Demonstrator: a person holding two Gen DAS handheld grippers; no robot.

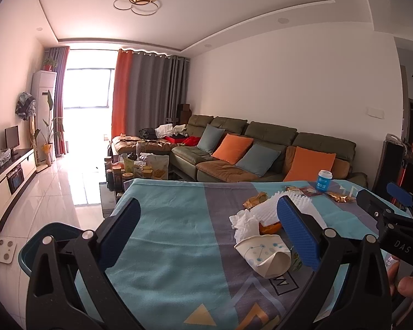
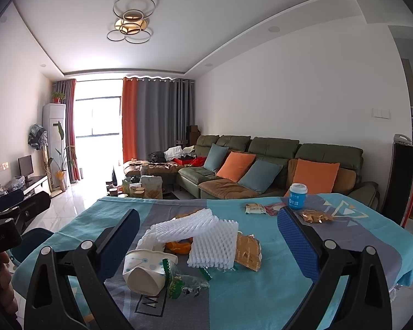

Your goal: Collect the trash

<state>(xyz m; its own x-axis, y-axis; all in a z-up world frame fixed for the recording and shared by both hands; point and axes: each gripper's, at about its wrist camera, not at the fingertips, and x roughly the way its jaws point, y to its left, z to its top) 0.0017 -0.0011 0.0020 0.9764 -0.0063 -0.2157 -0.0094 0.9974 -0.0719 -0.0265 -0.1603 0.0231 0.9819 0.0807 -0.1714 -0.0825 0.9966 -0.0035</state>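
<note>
Left gripper (image 1: 206,231), jaws spread wide, holding nothing above the blue tablecloth (image 1: 176,220); a teal bin (image 1: 33,244) lies at its 9 o'clock. Right gripper (image 2: 208,236), jaws likewise spread and empty, frames the trash: crushed paper cup (image 2: 144,272), white foam netting (image 2: 206,236), brown wrapper (image 2: 247,251); blue cup (image 2: 297,195) at 1 o'clock.

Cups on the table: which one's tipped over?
The white paper cup with the blue dot pattern, lying on its side in the near trash pile. The blue-labelled cup stands upright at the far edge.
</note>
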